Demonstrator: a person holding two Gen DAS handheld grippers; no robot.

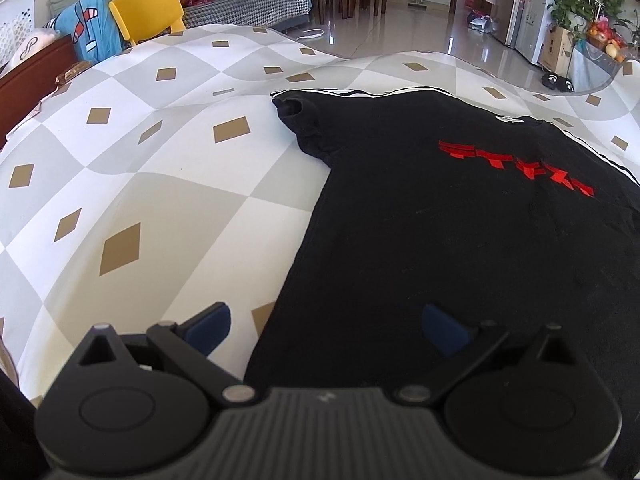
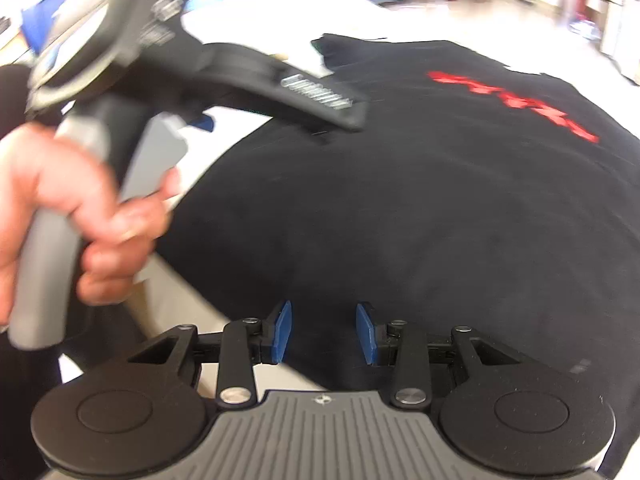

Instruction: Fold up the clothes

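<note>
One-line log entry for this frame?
stage: pre-grasp | black T-shirt flat on checkered cloth | left claw open | right claw open, empty

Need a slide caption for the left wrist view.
Open left gripper poised over the edge of a black T-shirt spread flat on a checked tablecloth.

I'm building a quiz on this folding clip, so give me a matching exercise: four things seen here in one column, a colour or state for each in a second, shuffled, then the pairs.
Things:
1. T-shirt
2. chair
3. left gripper
4. print on the shirt's chest

Colour or state:
A. yellow
B. open wide, holding nothing
C. red
D. black, lying flat on the checked cloth

Pairs: 1-D, 2-A, 3-B, 4-C
</note>
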